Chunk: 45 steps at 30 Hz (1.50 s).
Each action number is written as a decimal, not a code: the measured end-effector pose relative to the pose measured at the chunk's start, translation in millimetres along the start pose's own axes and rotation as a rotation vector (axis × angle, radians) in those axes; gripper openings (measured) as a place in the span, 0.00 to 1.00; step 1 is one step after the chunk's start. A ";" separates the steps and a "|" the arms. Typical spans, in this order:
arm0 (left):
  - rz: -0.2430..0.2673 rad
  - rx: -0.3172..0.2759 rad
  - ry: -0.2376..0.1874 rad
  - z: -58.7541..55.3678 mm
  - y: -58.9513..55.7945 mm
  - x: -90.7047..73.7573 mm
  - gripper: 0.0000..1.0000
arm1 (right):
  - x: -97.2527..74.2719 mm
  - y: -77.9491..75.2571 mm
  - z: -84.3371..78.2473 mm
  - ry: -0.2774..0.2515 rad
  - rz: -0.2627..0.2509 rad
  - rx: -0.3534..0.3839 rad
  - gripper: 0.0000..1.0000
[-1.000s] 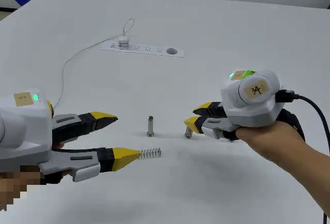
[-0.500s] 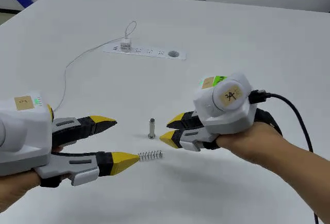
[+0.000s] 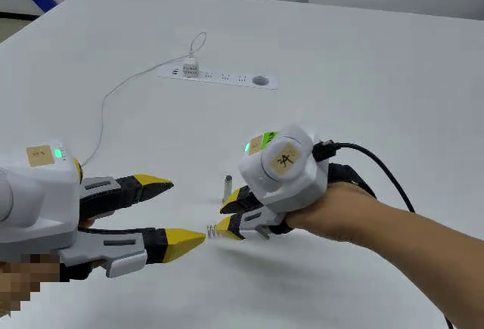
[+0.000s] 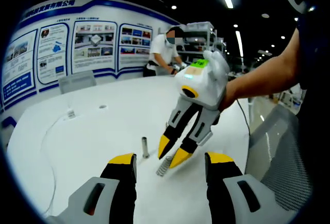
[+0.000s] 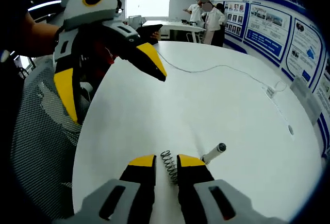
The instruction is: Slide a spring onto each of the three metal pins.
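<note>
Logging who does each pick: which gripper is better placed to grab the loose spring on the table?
Right. The right gripper has its jaws on either side of the spring, which lies close to the upright pin. The left gripper is open, with its tips just short of the spring.

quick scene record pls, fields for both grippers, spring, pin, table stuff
left gripper: open, holding nothing, jaws pointing toward the spring
right gripper: open, jaws narrowly apart either side of the spring
spring: lying on the table, not on a pin
pin: upright, bare, just beyond the spring
table: white; power strip at the far side
</note>
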State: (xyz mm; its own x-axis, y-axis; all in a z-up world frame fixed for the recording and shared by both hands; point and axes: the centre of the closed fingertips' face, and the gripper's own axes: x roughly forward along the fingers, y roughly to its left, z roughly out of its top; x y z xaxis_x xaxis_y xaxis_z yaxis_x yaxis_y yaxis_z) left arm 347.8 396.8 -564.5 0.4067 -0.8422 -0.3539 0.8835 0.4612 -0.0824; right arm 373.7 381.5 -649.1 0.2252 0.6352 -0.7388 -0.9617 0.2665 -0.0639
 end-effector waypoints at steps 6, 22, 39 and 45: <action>0.007 -0.008 0.008 -4.4 1.3 -3.1 0.55 | 12.4 0.6 -5.8 0.057 0.022 -0.056 0.17; 0.018 -0.021 0.010 -7.3 4.6 -6.4 0.54 | 29.6 -0.3 -9.6 0.149 0.082 -0.144 0.12; 0.007 -0.022 0.018 -10.2 2.3 -0.9 0.54 | 5.4 -7.0 1.5 0.065 0.026 -0.025 0.12; -0.006 -0.011 0.023 -8.2 -0.3 3.9 0.53 | -17.3 -9.2 12.1 -0.040 -0.021 0.043 0.11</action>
State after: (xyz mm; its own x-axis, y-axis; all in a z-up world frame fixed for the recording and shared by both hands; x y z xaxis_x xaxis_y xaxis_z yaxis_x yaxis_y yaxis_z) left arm 347.2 395.7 -573.5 0.3956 -0.8386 -0.3745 0.8833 0.4591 -0.0948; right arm 380.5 376.9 -627.6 0.2519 0.6576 -0.7100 -0.9493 0.3106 -0.0492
